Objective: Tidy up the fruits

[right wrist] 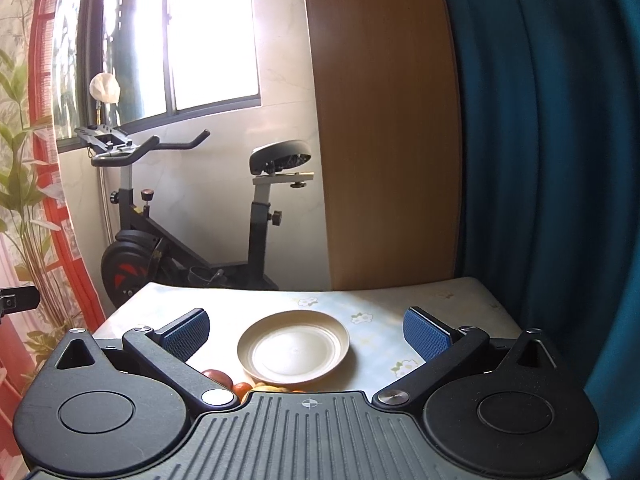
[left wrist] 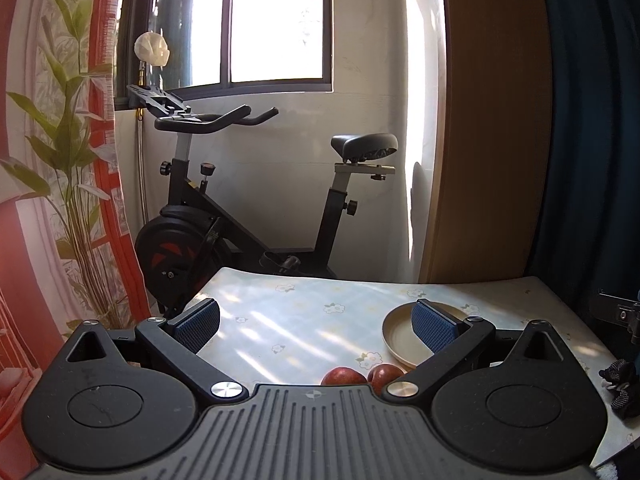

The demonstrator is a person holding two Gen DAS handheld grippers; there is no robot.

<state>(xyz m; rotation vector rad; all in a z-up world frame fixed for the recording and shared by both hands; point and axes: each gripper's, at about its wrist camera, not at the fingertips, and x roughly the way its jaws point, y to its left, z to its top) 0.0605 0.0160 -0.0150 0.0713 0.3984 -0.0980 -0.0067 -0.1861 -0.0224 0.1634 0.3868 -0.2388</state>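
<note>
A beige plate [right wrist: 294,348] lies empty on the floral table [right wrist: 380,304]; it also shows in the left wrist view [left wrist: 400,330], partly behind my left gripper's right finger. Two red apples [left wrist: 364,376] lie at the table's near side, half hidden by the gripper body. In the right wrist view a red apple [right wrist: 218,376], an orange fruit [right wrist: 241,389] and a yellow fruit [right wrist: 272,388] peek out just below the plate. My left gripper [left wrist: 316,324] is open and empty above the table. My right gripper [right wrist: 306,334] is open and empty, with the plate between its fingers.
An exercise bike [left wrist: 224,216] stands behind the table under a window. A wooden panel [left wrist: 488,120] and a blue curtain [right wrist: 540,120] are at the right. A red patterned curtain and a plant [left wrist: 68,160] are at the left. A dark object [left wrist: 622,388] lies at the table's right edge.
</note>
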